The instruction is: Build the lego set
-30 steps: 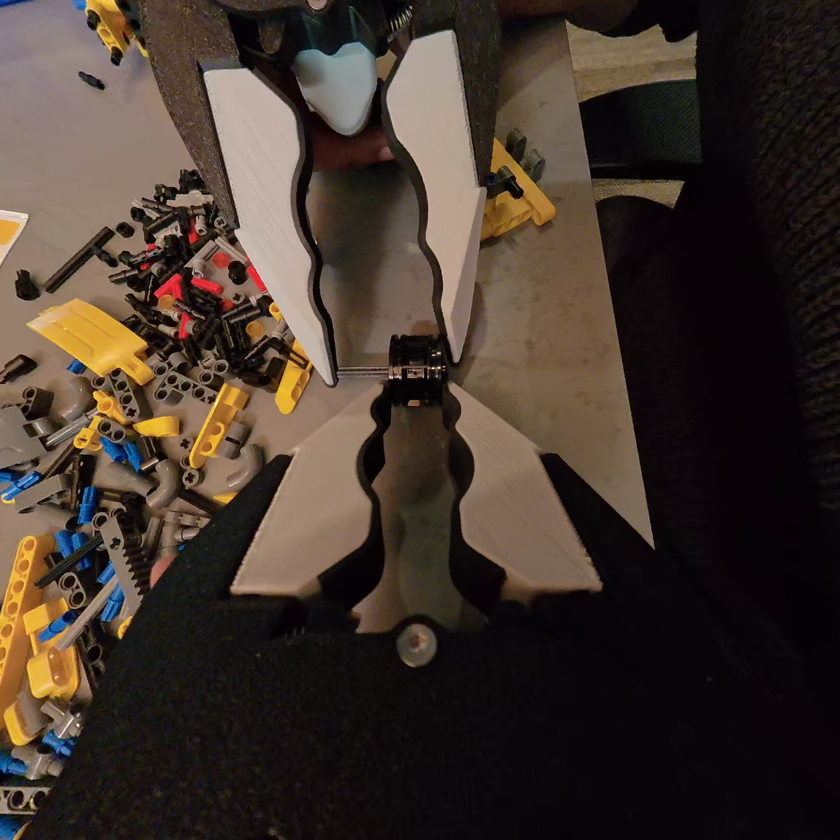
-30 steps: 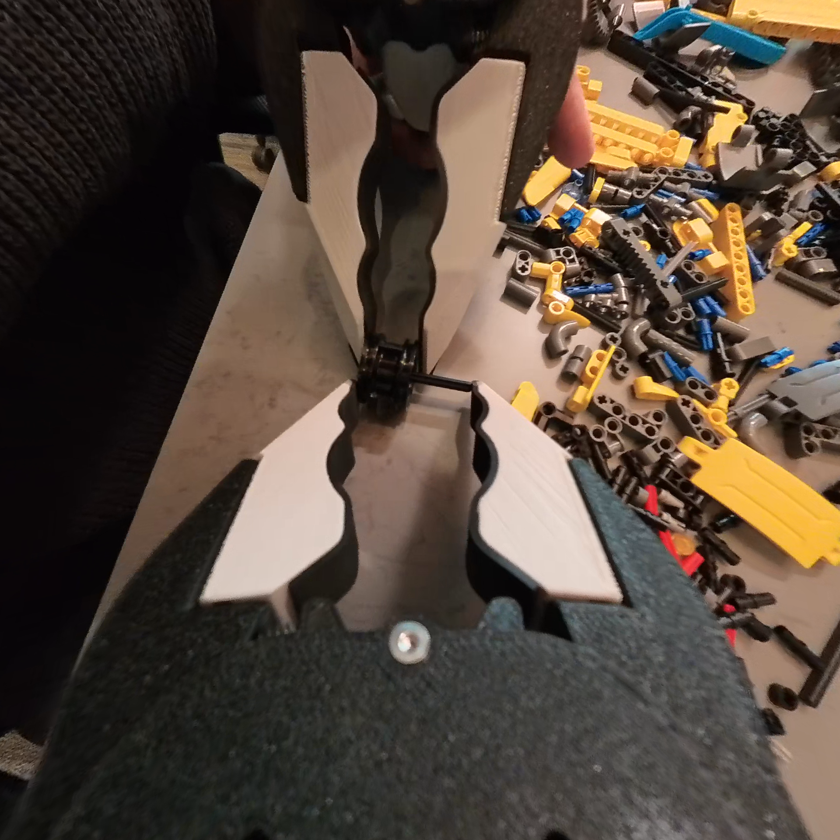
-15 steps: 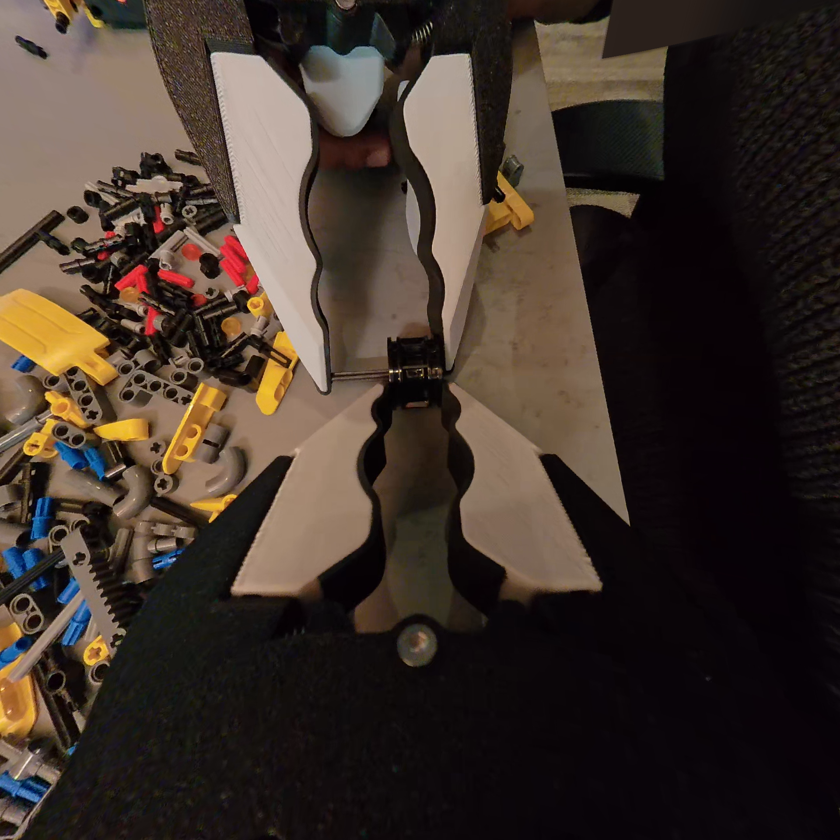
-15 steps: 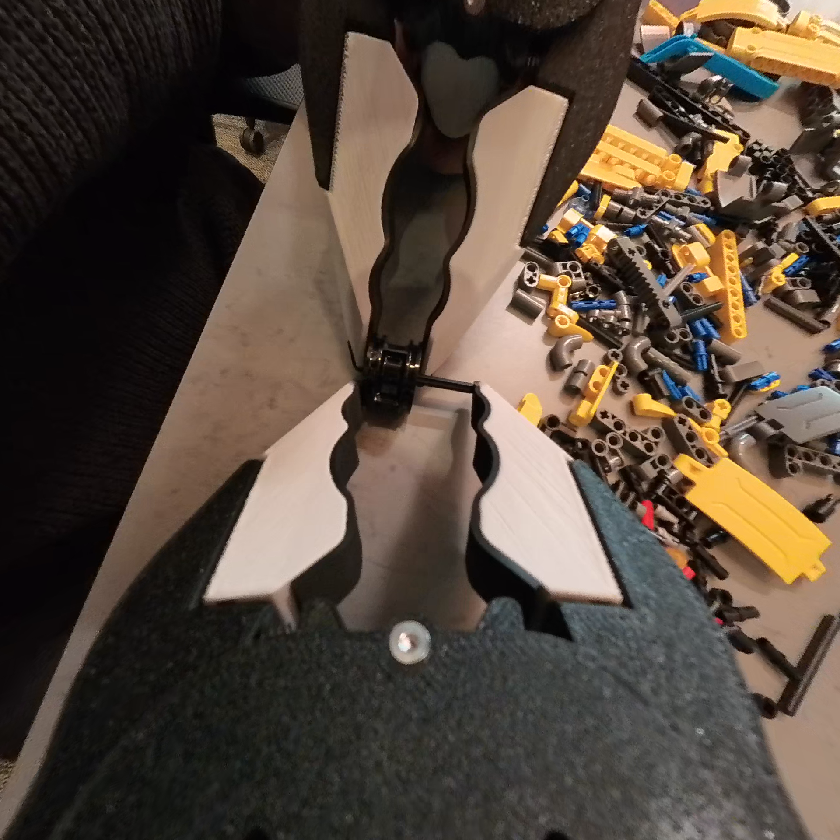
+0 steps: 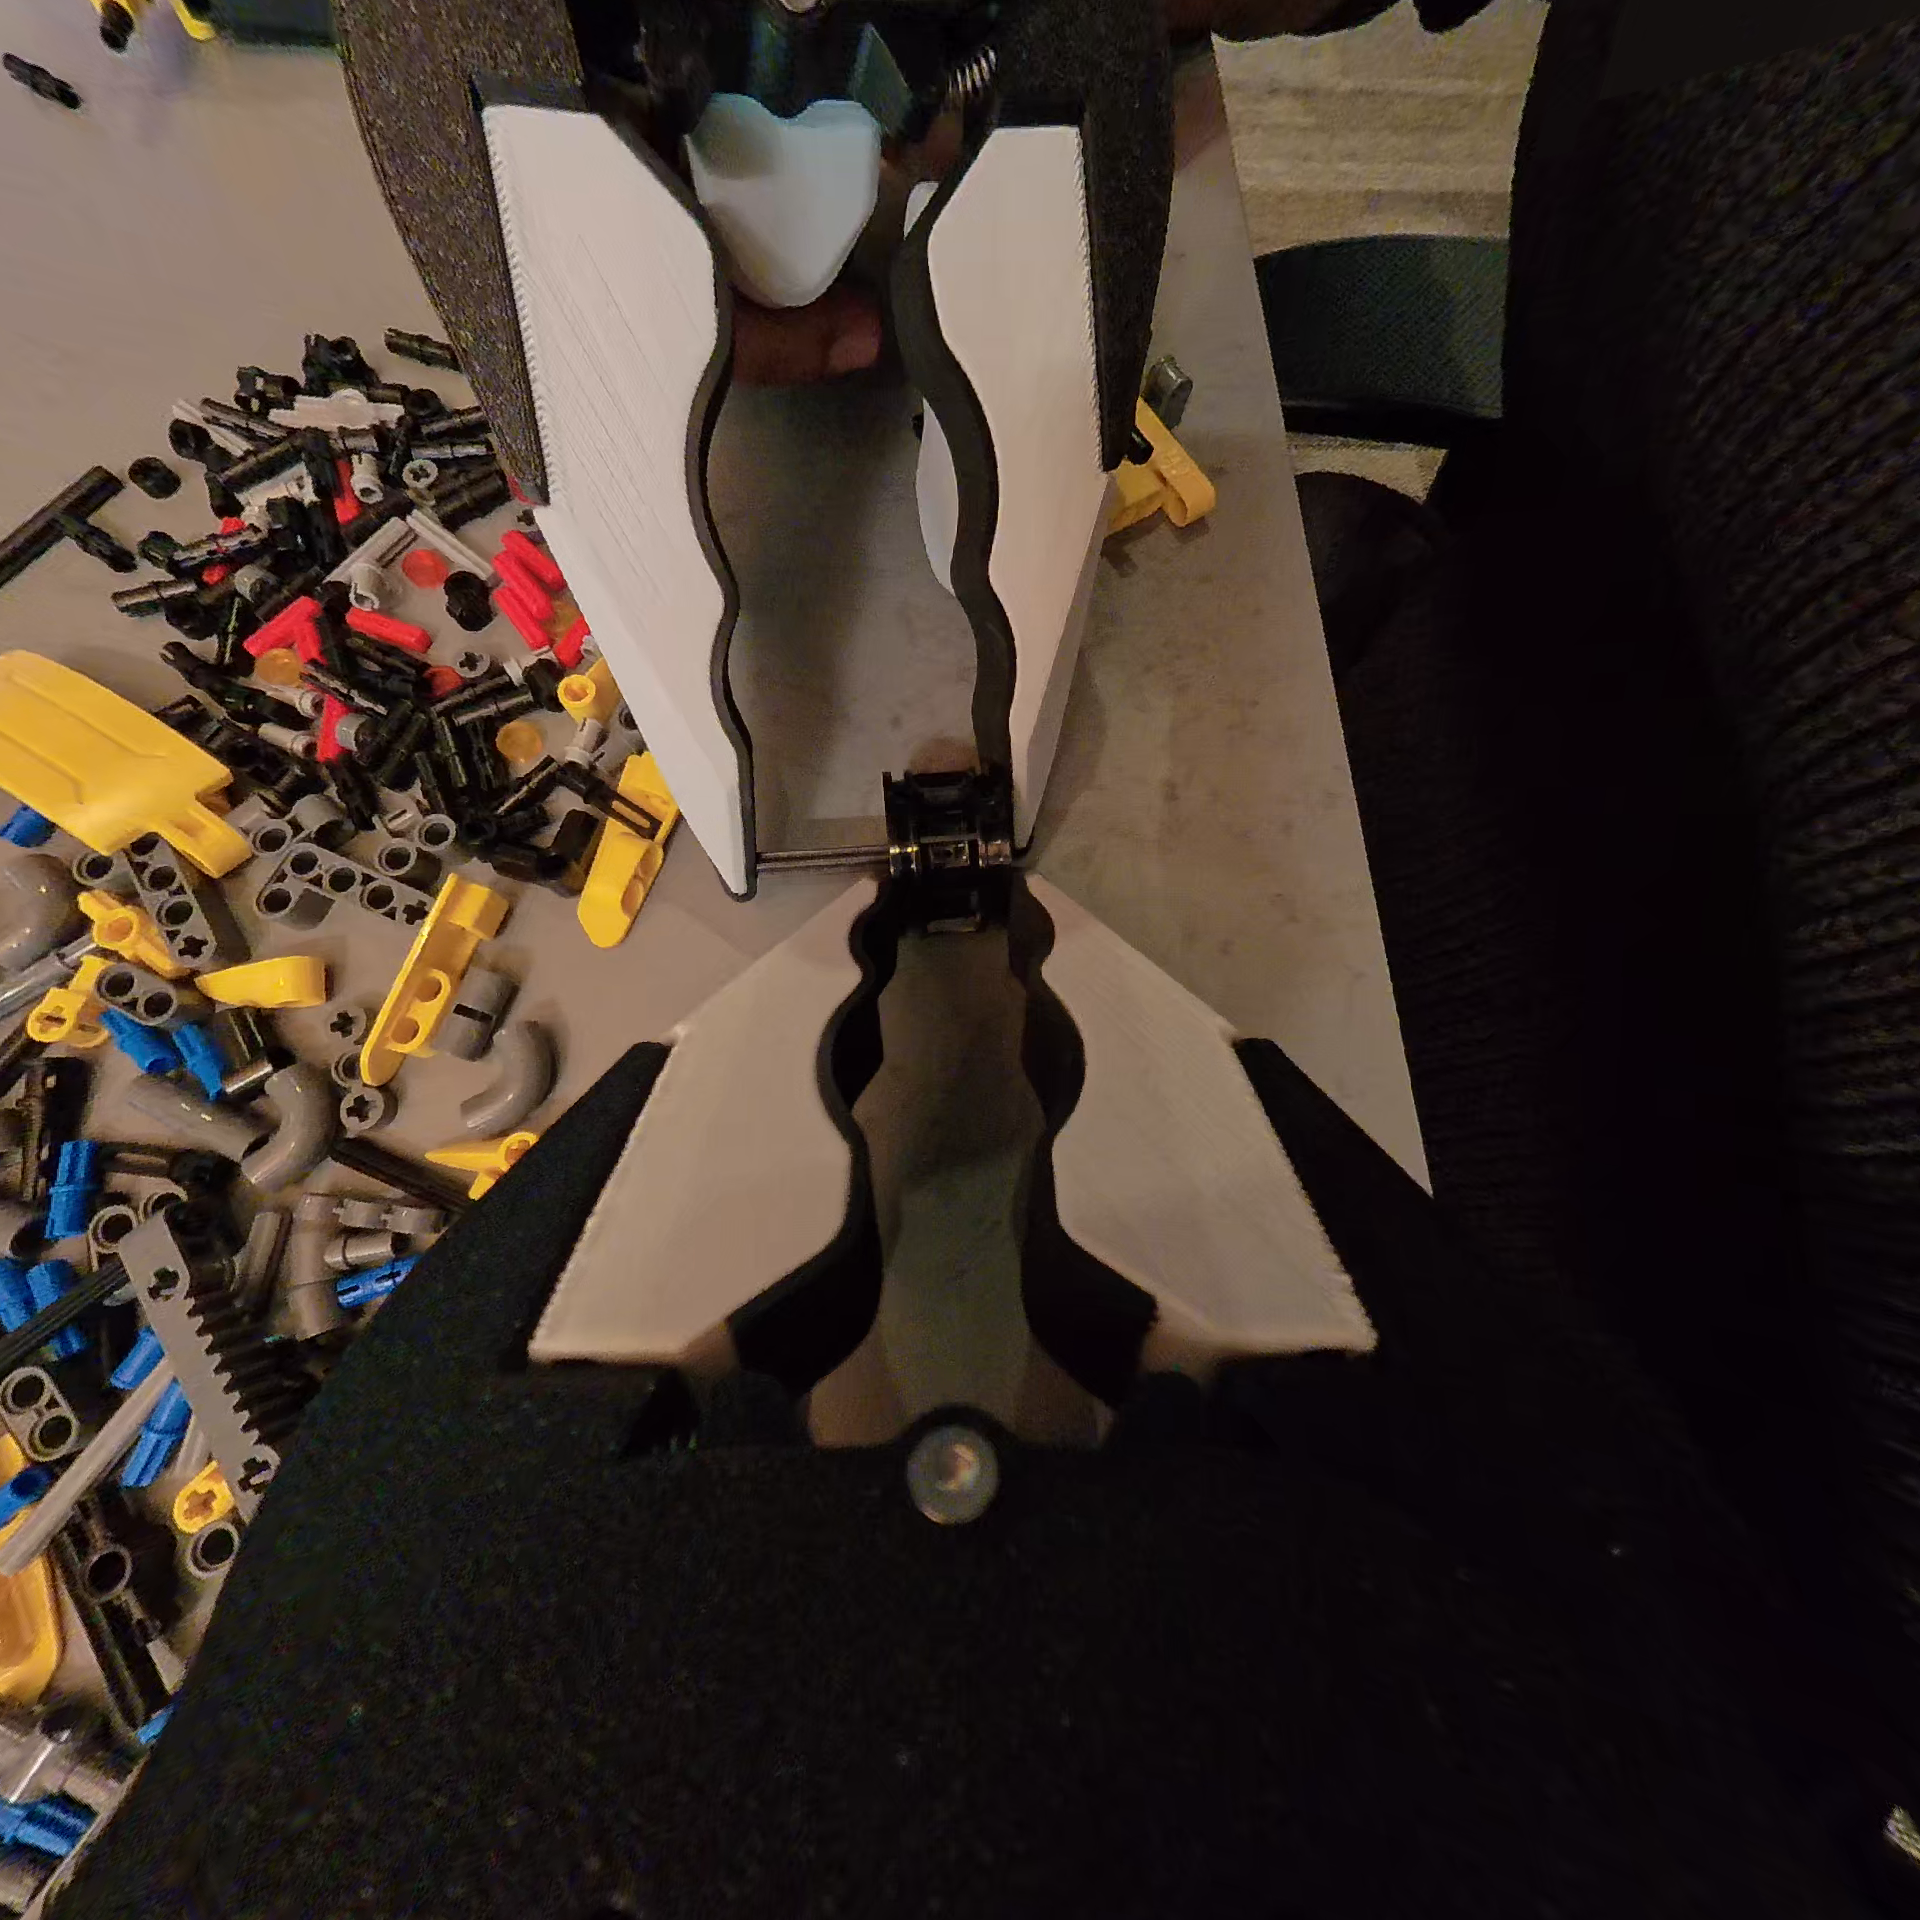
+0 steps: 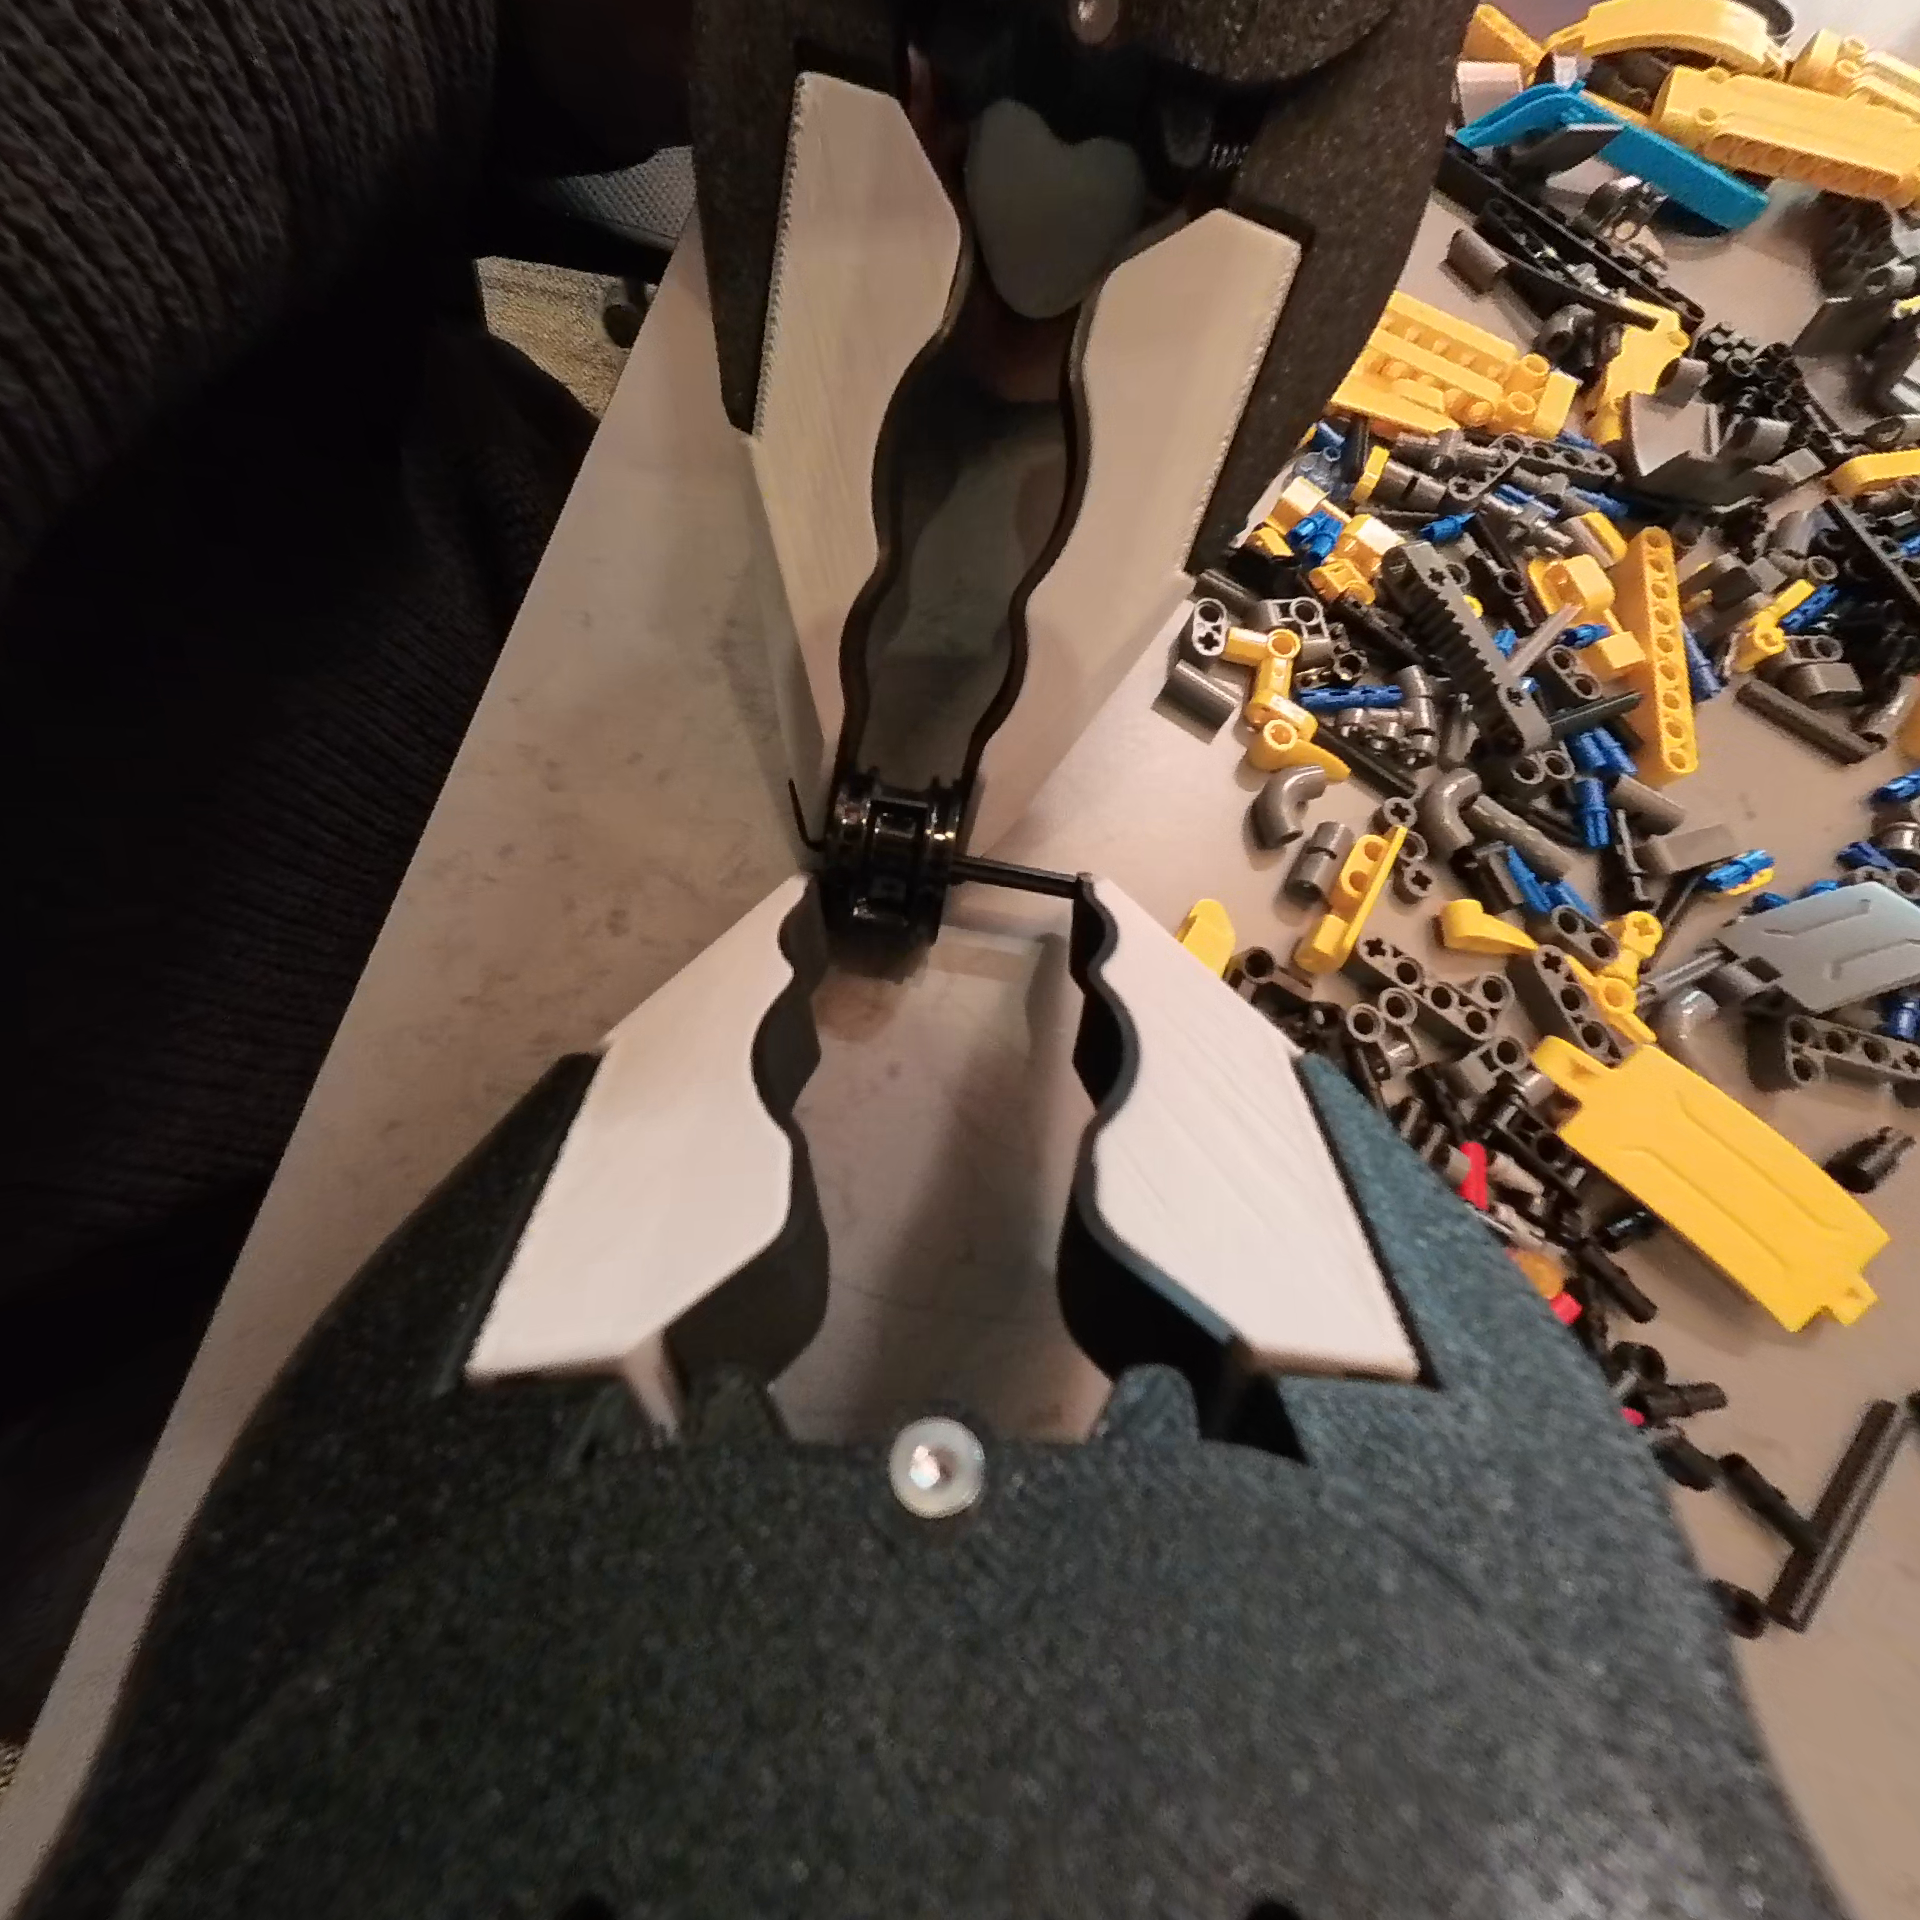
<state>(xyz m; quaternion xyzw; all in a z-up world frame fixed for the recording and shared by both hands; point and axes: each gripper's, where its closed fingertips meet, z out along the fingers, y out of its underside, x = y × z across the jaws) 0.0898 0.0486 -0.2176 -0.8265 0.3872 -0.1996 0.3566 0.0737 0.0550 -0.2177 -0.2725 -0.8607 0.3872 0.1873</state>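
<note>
Change over the last second: both tongs have drifted together across the table (image 5: 1195,779), so the loose parts have slid in view. The hold itself is unchanged.

1. Pile of small plastic building parts (image 5: 312,831): black, grey, red, blue and yellow, spread over the table's left part. A large yellow panel (image 5: 94,758) lies at its edge.
2. Rod (image 6: 1013,871): thin, black, level, sticking out of the wheel's side.
3. Wheel (image 6: 883,857): small, black, flanged, held clear above the table near its edge.
4. Left tongs (image 5: 948,902): narrow, pinching the wheel across its rims.
5. Right tongs (image 6: 940,909): facing the left pair, at a middling gap, bracketing wheel and rod end to end. One tip is against the rod's free end, the other at the wheel's far rim.
6. Yellow piece (image 5: 1158,488): alone near the table edge.
7. Dark knitted cloth (image 5: 1714,727): beyond the edge, at the right.

Risk, as a judgement: the rod is gripped only by its tip, so a slight skew could let it slip off and spring the wheel from the narrow pinch, over the edge.

Not visible: how deep the rod sits in the wheel, and whether the far tip truly presses the rim. The pile is cut off at the frame.
</note>
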